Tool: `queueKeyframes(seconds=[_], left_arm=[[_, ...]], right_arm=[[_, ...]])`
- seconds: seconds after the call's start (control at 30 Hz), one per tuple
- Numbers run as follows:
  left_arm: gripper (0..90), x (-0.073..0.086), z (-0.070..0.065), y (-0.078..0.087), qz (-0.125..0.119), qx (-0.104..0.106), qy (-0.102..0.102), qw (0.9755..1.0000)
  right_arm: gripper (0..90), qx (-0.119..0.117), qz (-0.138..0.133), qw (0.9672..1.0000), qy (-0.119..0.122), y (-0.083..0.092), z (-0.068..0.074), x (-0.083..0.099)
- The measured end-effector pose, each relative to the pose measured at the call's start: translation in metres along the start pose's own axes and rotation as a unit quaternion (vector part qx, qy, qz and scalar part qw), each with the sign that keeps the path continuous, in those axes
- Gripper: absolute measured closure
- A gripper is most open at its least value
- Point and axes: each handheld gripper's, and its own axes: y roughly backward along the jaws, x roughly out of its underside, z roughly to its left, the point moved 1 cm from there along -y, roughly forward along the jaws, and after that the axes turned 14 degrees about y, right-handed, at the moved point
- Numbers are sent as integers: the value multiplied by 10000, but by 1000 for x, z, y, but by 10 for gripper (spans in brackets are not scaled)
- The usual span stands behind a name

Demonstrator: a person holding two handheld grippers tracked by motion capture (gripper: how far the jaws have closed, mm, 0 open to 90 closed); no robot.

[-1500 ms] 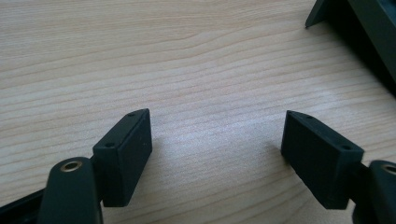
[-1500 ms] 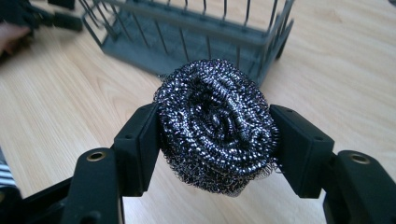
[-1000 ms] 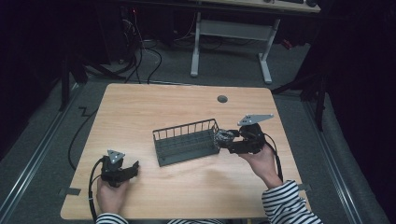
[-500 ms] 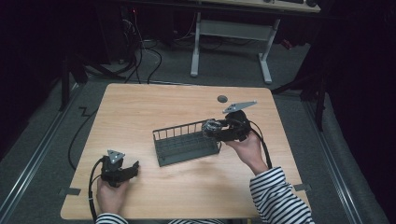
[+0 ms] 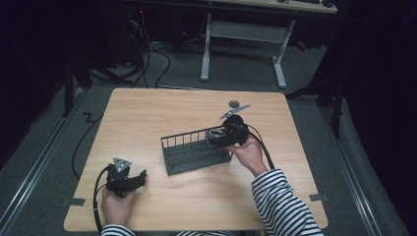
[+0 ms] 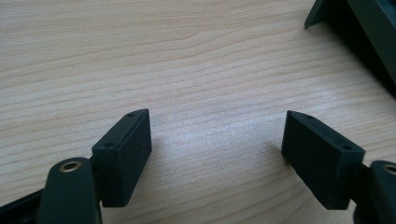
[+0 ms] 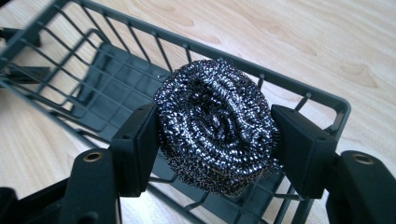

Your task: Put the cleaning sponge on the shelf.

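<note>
Wooden table (image 5: 147, 118) seen from above, light grain, standing on a grey floor with dark cables (image 5: 147, 59) and a white-legged desk frame (image 5: 241, 46) beyond its far edge. Dark wire basket (image 5: 189, 155) near the table's middle, long and narrow, resting flat on the wood. Right gripper (image 5: 216, 136) held by the right hand (image 5: 248, 152) at the basket's right end, above its rim, grey three-cornered plate on top and cable trailing back toward a striped sleeve (image 5: 282, 204). Steel wool scourer (image 7: 215, 123) clamped between the right gripper's (image 7: 212, 142) two black pads (image 7: 135, 149), one pad pressed against each side of the coiled metallic ball; ball poised over the basket's (image 7: 93, 98) end, above the slatted floor and just inside the end wall of wire bars. Left gripper (image 5: 135, 179) near the table's front left corner, well apart from the basket, gripped by the left hand (image 5: 115, 204), resting low on the wood. Left gripper's (image 6: 215, 140) jaws spread wide, nothing between them, bare table (image 6: 187, 60) in the gap; corner of the basket (image 6: 364, 32) at the upper right of the left gripper view. Small dark round disc (image 5: 234, 103) on the table near the far edge, behind the right gripper.
</note>
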Motion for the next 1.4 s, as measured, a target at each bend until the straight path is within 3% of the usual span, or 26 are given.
queueKeyframes(seconds=[0.23, 0.43, 0.6, 0.7, 0.83, 1.0, 1.1, 1.13, 1.27, 1.4], left_arm=[[247, 0, 0, 0, -1, 3, 1, 10000], [246, 0, 0, 0, -2, -7, -4, 10000], [247, 0, 0, 0, 0, -12, -11, 10000], [247, 0, 0, 0, 0, -17, -15, 10000], [247, 0, 0, 0, 0, -18, -16, 10000], [248, 0, 0, 0, -1, -19, -17, 10000], [248, 0, 0, 0, -3, -21, -14, 10000], [248, 0, 0, 0, -2, -20, -18, 10000], [248, 0, 0, 0, -2, -20, -17, 10000], [249, 0, -1, 0, -2, -22, -16, 10000]], right_arm=[[331, 9, 257, 9996, -107, -14, -5, 4], [277, 20, 109, 9999, -63, -9, -4, 4], [289, 143, -392, 9991, 120, 22, 0, 7], [318, 178, -675, 9976, -31, 39, -2, 18], [336, 295, -741, 9967, -116, 50, -6, 31], [363, 543, -1005, 9926, -409, 71, -16, 64], [368, 588, -1006, 9918, -515, 75, -18, 77], [367, 643, -954, 9915, -602, 78, -19, 90], [368, 750, -993, 9894, -751, 79, -19, 114], [363, 928, -867, 9876, -927, 68, -18, 148]])
